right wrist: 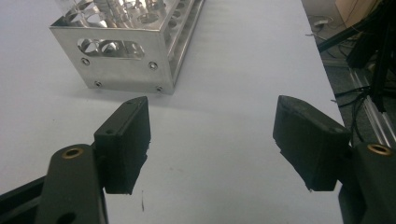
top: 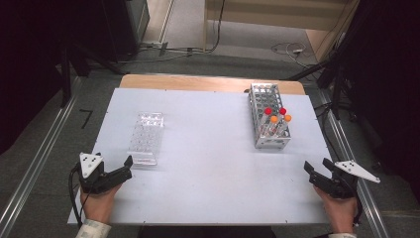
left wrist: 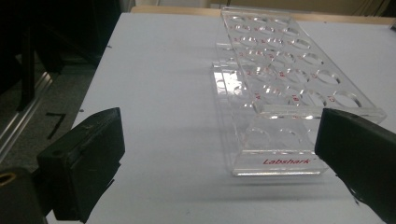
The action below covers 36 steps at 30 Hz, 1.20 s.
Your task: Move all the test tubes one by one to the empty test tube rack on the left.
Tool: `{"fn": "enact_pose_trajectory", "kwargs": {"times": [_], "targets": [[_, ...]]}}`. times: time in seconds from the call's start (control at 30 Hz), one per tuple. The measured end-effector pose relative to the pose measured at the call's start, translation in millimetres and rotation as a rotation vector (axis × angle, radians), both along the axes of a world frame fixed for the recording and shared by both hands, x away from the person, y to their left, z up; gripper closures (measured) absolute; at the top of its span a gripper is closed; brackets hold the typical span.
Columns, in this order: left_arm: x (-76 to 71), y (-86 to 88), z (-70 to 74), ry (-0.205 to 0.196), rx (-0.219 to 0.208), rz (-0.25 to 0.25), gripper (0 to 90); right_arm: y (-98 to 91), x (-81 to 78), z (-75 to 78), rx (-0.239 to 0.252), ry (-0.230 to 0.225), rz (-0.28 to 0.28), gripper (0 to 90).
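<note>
A clear acrylic tube rack (top: 146,139) with no tubes in it lies on the left half of the white table top (top: 208,168). My left gripper (top: 126,167) rests just short of its near end, open, with nothing between the jaws. In the left gripper view the clear rack (left wrist: 280,70) stretches away ahead of the left gripper (left wrist: 219,130). A metal tube rack (top: 267,116) at the right holds tubes with red and orange caps (top: 276,115) at its near end. My right gripper (top: 317,167) sits open near the right front corner, well short of the metal rack (right wrist: 126,60); the right gripper (right wrist: 212,121) holds nothing.
The white top lies on a wooden table whose far edge (top: 198,82) shows behind it. Aluminium rails (top: 34,168) run along the floor on both sides, and cables (top: 292,49) lie on the floor beyond the table. Bare white surface spreads between the two racks.
</note>
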<state>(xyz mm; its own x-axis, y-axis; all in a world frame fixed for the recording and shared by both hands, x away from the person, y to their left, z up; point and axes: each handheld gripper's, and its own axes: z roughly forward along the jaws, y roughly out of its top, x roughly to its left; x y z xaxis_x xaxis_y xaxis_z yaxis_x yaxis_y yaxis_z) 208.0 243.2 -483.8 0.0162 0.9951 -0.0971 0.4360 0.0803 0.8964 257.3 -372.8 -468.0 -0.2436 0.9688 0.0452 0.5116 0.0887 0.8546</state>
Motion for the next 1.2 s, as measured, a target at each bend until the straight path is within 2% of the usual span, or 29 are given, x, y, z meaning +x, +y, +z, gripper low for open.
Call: {"fn": "enact_pose_trajectory", "kwargs": {"times": [0.1, 0.13, 0.33, 0.47, 0.67, 0.77, 1.0, 1.2], "targets": [[0.5, -4.4, 0.0, -0.005, 0.003, -0.005, 1.8, 1.9, 0.3, 1.3, 0.009, 0.002, 0.006, 26.3], [-2.4, -6.4, 2.0, -0.026, 0.02, -0.004, 1.8, 2.8, -0.2, 1.6, 0.009, 0.002, 0.007, 26.6], [-8.7, -8.1, 6.4, -0.046, 0.002, -0.015, 1.8, 11.8, -1.5, 2.9, 0.007, 0.004, 0.041, 28.1], [-9.8, -8.3, 8.3, -0.065, 0.01, -0.006, 1.9, 16.4, 1.7, 2.6, 0.008, 0.006, 0.058, 28.0], [-9.9, -6.7, 8.3, -0.06, -0.001, 0.003, 2.0, 26.6, 11.5, 5.1, 0.041, 0.016, 0.083, 27.3], [-10.0, -6.6, 8.5, -0.059, -0.002, 0.0, 2.0, 30.0, 13.7, 6.1, 0.034, 0.012, 0.094, 26.7], [-11.2, -7.5, 8.7, -0.055, 0.003, -0.006, 2.0, 33.1, 18.9, 12.8, 0.041, -0.009, 0.073, 18.7], [-10.8, -8.4, 8.5, -0.057, 0.01, -0.004, 2.0, 35.1, 26.3, 13.9, 0.041, -0.015, 0.069, 20.1]]}}
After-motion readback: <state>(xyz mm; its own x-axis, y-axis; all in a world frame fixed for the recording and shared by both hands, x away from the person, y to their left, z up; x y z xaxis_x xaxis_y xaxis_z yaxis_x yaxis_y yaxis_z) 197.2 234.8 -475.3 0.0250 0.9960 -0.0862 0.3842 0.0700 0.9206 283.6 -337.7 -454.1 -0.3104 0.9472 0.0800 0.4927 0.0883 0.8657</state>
